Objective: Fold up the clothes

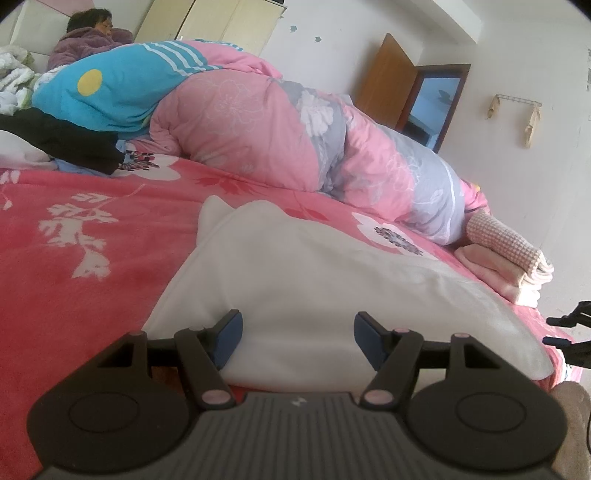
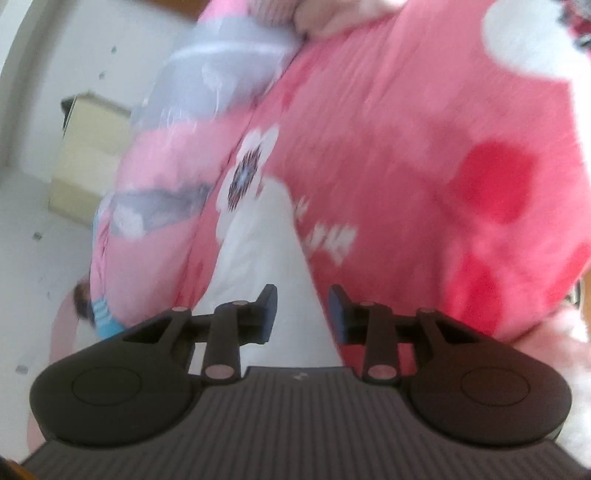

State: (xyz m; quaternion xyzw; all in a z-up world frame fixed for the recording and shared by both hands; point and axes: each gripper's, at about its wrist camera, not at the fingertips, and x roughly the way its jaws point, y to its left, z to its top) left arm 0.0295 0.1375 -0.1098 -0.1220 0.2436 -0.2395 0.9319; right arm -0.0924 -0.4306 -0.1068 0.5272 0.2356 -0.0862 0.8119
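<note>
- My left tool (image 1: 297,334) hangs low over the near edge of the bed (image 1: 74,266), its two blue pads standing wide apart with nothing pressed between them.
- To the left of that tool the pink flowered bedspread lies bare, with free room for moving; to the right the bed edge runs away past a small stack of folded towels (image 1: 517,269).
- Far across the bed a long rolled quilt (image 1: 258,129) in pink, grey and blue closes off the back, and a dark garment (image 1: 66,140) lies at its left end.
- The room behind has white walls, a brown door (image 1: 384,85) standing ajar and pale cupboards (image 1: 221,26); a person (image 1: 88,37) in a purple robe sits at the head of the bed.
- The white garment (image 1: 314,280) lies flat on the bedspread straight ahead of my left tool, its near hem passing under the open pads and its far end reaching toward the quilt.
- My right tool (image 2: 303,314) shows in a blurred, tilted wrist view; its pads stand part open, with a strip of the white garment (image 2: 266,258) running up between them, and I cannot tell whether they touch the cloth.
- In the left wrist view my right tool (image 1: 569,328) shows at the right edge, beside the garment's corner.
</note>
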